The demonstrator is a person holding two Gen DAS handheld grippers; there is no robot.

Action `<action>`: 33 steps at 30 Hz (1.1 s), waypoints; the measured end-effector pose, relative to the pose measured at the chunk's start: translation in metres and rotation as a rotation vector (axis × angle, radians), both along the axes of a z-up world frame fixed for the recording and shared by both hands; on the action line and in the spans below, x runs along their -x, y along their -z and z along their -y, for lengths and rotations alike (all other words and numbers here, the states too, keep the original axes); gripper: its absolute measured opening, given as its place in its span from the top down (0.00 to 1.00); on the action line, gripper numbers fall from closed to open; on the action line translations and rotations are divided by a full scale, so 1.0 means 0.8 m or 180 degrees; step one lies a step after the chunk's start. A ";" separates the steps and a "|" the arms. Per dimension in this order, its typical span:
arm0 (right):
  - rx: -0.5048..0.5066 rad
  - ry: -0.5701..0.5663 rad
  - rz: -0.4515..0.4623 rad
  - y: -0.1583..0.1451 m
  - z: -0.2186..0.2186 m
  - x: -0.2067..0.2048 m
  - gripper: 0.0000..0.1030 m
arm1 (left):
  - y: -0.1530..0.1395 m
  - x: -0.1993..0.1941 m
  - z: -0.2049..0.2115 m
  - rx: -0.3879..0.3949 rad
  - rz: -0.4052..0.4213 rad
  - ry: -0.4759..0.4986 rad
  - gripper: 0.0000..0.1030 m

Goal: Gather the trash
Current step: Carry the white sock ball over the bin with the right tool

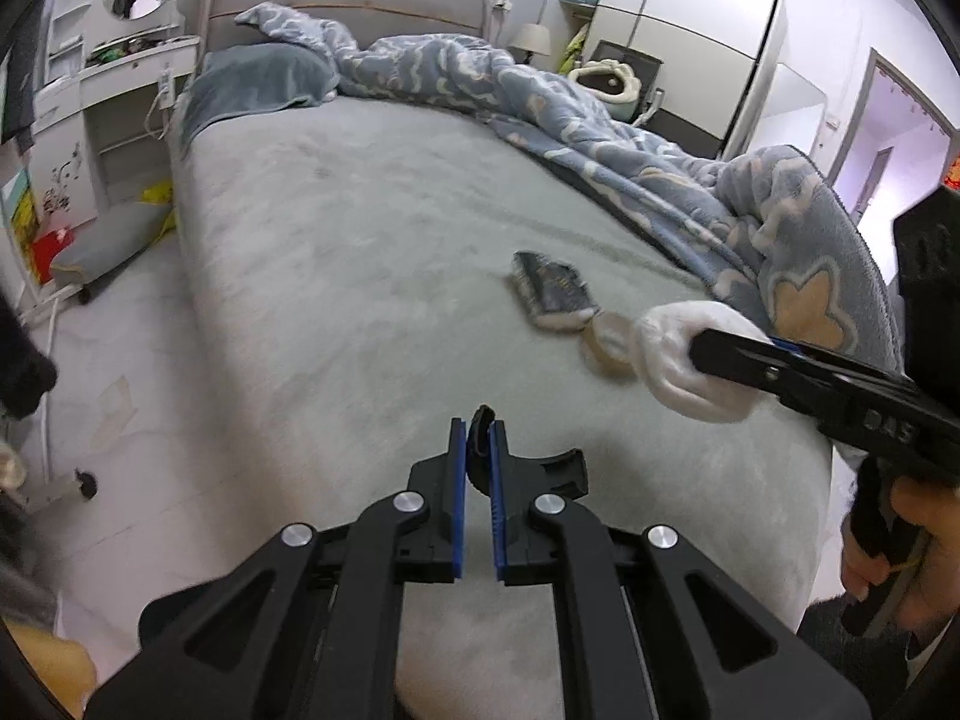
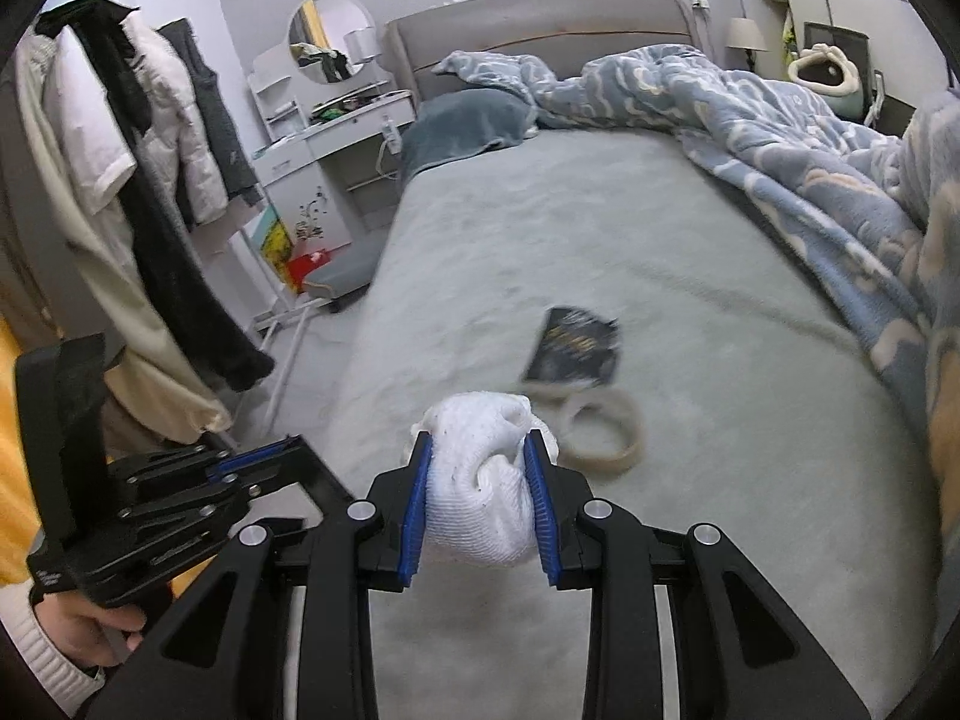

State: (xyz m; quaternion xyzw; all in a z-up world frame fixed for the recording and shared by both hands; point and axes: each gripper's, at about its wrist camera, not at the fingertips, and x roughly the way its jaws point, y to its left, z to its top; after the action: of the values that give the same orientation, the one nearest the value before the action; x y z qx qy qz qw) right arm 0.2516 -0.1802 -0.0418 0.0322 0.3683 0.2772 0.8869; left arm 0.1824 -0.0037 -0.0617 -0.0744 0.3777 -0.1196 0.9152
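My left gripper hovers over the near end of the grey bed, shut on a small black scrap that pokes out past its blue pads. My right gripper is shut on a crumpled white cloth wad. That wad and the right gripper also show at the right of the left wrist view. Just beyond the wad a dark snack wrapper and a beige tape roll lie on the sheet. The left wrist view has the wrapper and the roll too. The left gripper shows low at the left.
A rumpled blue patterned blanket covers the bed's right side, with a blue-grey pillow by the headboard. Left of the bed are a clothes rack, a white vanity, a floor cushion and bare floor. A wardrobe stands at the back right.
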 end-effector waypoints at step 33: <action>0.0272 -0.0800 -0.0338 0.058 -0.211 0.129 0.70 | 0.150 0.117 -0.173 0.0037 -0.1455 -0.0753 0.92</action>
State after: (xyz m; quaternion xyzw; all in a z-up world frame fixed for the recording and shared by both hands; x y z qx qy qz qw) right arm 0.1480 -0.0113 -0.0885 -0.0375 0.4273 0.3680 0.8250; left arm 0.0884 0.1350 -0.1816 -0.1485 0.5627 0.0061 0.8132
